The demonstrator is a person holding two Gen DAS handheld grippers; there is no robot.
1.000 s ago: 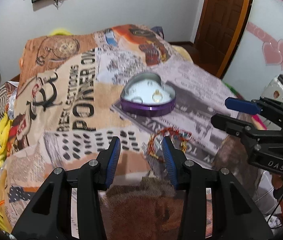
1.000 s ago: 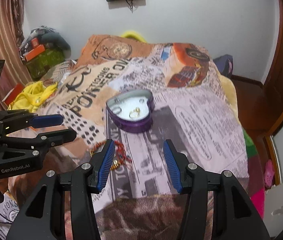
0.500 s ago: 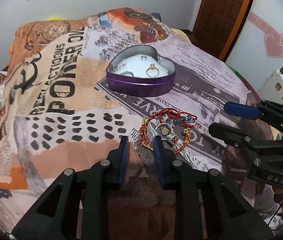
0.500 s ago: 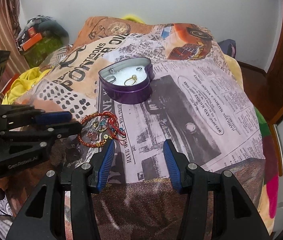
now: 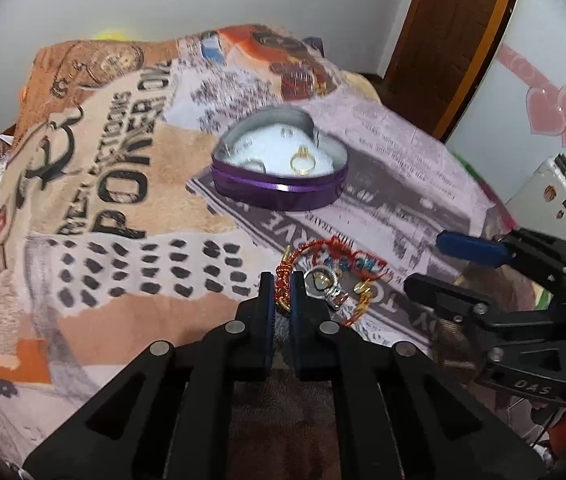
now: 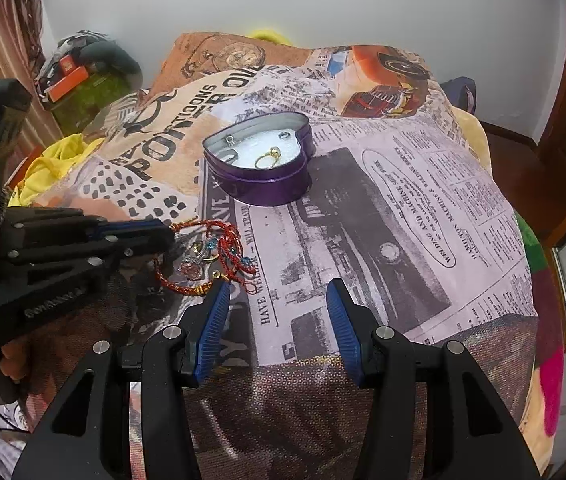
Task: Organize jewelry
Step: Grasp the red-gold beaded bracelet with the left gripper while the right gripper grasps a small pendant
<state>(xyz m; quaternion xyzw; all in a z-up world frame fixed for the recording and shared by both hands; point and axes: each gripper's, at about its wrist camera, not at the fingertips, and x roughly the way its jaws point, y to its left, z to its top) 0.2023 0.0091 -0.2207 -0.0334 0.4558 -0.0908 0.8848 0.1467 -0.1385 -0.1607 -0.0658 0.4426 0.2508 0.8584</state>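
Note:
A purple heart-shaped tin (image 5: 279,192) stands open on the printed blanket, with a gold ring (image 5: 302,161) and small silver pieces inside; it also shows in the right wrist view (image 6: 267,188). A red braided bracelet (image 5: 333,254) with beads and a silver charm (image 5: 325,286) lies in front of the tin. My left gripper (image 5: 282,292) is shut on the near end of the bracelet. In the right wrist view the bracelet (image 6: 219,252) lies by the left gripper (image 6: 151,236). My right gripper (image 6: 275,312) is open and empty, just right of the bracelet.
The blanket (image 6: 403,200) covers a bed and drops off at the right edge. Yellow cloth (image 6: 51,164) and a pile of boxes (image 6: 83,76) lie at the left. A brown door (image 5: 455,32) and a white cabinet (image 5: 551,196) stand at the right.
My left gripper has closed its jaws onto the near end of the red bracelet. Both cameras have shifted slightly; the right gripper stays open.

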